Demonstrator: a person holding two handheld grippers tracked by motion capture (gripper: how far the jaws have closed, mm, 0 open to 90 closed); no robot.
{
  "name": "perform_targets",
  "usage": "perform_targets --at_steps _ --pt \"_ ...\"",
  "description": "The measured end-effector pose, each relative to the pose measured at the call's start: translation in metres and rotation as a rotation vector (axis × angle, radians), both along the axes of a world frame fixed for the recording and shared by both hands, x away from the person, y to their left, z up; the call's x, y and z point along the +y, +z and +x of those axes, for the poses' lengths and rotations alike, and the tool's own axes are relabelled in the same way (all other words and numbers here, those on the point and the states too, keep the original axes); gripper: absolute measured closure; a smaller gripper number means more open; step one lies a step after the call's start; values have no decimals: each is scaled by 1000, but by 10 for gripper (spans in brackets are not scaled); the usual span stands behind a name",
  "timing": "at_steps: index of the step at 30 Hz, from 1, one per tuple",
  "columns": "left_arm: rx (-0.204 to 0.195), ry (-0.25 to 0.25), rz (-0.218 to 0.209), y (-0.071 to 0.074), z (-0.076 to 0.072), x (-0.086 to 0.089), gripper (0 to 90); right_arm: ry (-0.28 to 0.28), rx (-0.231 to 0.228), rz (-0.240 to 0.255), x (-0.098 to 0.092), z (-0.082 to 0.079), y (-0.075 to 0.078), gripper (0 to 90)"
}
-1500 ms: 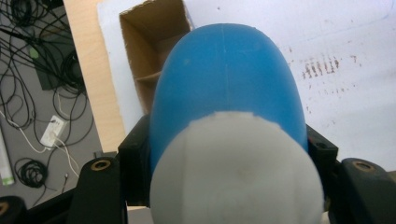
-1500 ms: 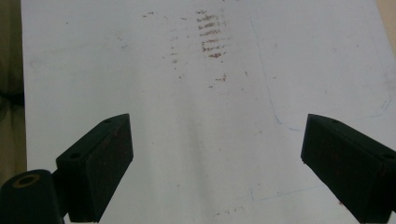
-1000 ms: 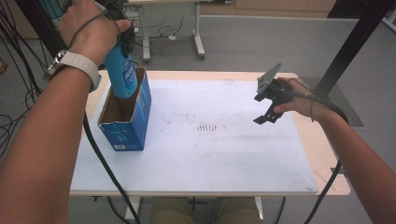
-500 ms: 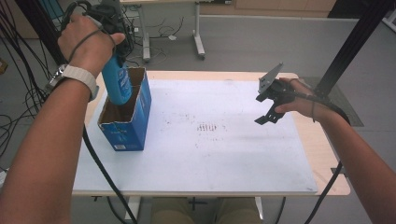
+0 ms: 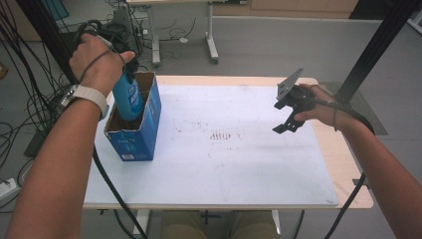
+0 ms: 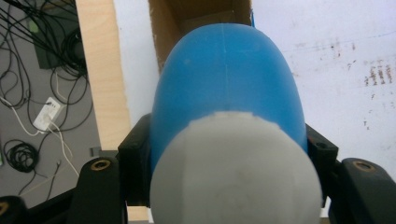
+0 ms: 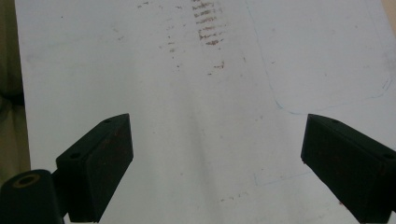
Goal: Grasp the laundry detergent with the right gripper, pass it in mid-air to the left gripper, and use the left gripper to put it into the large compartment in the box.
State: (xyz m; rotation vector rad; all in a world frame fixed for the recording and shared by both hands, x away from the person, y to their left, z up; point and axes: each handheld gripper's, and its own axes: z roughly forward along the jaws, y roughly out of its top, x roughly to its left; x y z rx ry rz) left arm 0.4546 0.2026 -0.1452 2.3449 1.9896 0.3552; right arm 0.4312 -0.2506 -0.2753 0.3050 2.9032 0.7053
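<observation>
Blue bottle clamped by left hand-held gripper — right hand-held gripper spread wide.

Left tool clamps a blue bottle w/ a grey-white cap, one black jaw on each side just below the cap. Bottle's far end points into an open cardboard box. Box sits on white worktop w/ brown smudges at right. Wood edge at left; cables on grey floor beyond.
</observation>
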Motion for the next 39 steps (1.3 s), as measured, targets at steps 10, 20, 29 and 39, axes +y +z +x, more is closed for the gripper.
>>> perform_targets --at_steps 10,20,29,39 --pt "19 -9 -9 -31 1 3 374 -6 4 0 -1 -1 -1 93" --pt "25 -9 -4 -51 0 6 374 -8 6 -1 -1 -2 -2 93" --pt "24 -12 -2 -64 0 7 374 -9 7 -6 -2 -2 -3 93" --pt "26 -16 6 -76 -1 8 373 -13 7 -7 -2 -3 -3 93"
